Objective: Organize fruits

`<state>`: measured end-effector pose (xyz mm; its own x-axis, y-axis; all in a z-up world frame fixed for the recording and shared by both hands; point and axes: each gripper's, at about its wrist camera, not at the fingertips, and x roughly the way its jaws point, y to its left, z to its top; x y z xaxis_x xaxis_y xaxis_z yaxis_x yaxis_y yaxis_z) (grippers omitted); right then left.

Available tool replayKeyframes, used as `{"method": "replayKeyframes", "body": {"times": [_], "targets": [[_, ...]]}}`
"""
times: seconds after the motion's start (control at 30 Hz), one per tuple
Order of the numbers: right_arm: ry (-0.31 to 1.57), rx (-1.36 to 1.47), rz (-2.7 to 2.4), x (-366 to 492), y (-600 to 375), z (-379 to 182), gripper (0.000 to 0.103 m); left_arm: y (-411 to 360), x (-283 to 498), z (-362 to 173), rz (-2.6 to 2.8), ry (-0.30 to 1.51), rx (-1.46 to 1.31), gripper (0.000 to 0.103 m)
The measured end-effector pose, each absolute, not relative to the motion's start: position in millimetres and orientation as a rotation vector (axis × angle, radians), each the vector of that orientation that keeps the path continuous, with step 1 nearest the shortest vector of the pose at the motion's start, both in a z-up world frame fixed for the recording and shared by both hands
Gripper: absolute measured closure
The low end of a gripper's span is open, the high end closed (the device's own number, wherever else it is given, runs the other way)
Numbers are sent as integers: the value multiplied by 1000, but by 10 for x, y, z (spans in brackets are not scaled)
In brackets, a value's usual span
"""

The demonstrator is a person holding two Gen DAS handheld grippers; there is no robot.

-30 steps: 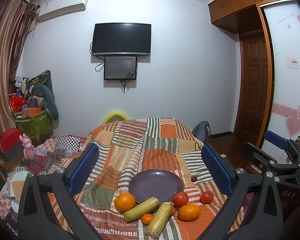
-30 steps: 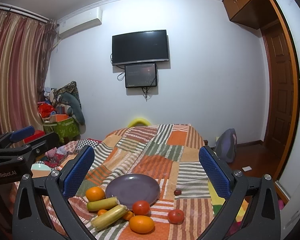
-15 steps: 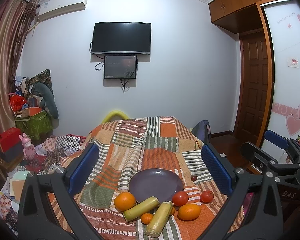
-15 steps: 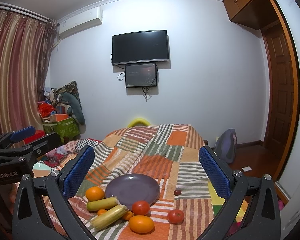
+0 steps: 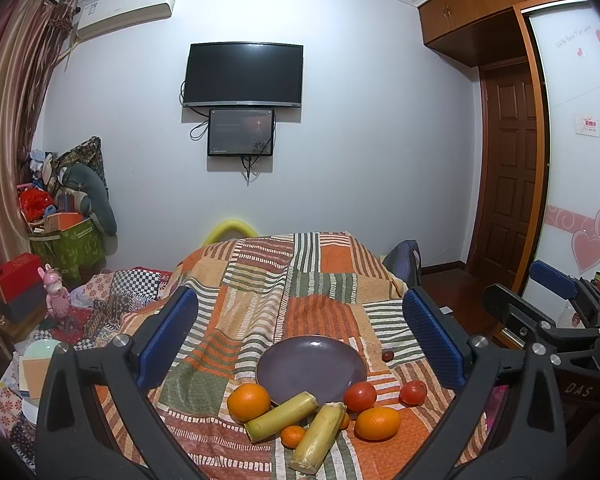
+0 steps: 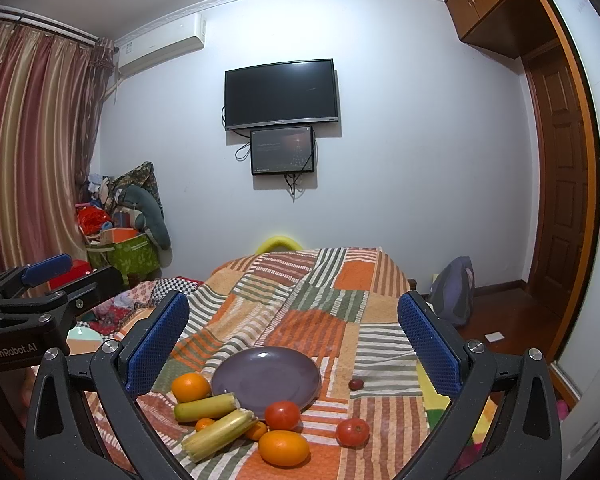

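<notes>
Left tool (image 5: 300, 332): blue-padded fingers spread wide, holding nothing, framing the lower half of the left wrist view above the fruit.
Right tool (image 6: 292, 330): fingers equally wide apart, holding nothing; the fruit sits low in the frame between them.
Purple plate (image 5: 312, 364): lower centre of the frame, resting on the patchwork blanket (image 5: 260, 280) that covers the bed; nothing lies on it.
Large orange (image 5: 248, 402): just left of the plate's near rim.
Corn cobs: one (image 5: 282, 416) lies touching the plate's near edge, the second (image 5: 319, 432) slants toward the bottom of the frame.
Small tangerine (image 5: 293, 437): tucked between the two cobs.
Second orange (image 5: 378, 423): lower right of the cobs.
Tomatoes: one (image 5: 360, 396) against the plate's right rim, another (image 5: 413, 393) further right, apart from the plate.
Small dark red fruit (image 5: 387, 355): alone, right of the plate.
Television (image 5: 242, 74): on the white wall, upper centre, with a smaller screen (image 5: 241, 133) just beneath.
</notes>
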<state>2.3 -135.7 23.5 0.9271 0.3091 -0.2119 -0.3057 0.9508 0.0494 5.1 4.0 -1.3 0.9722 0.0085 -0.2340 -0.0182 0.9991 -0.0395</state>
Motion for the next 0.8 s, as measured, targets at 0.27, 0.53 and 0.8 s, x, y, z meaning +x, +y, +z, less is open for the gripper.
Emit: {"method": "replayKeyframes", "body": {"times": [0.27, 0.53, 0.8], "targets": [[220, 16, 315, 22, -1358, 237, 0, 42, 51, -9, 13, 237, -41, 0], [220, 17, 316, 19, -1353, 229, 0, 37, 54, -10, 12, 238, -41, 0], [226, 20, 323, 20, -1332, 217, 0, 41, 90, -47, -3, 256, -38, 0]]}}
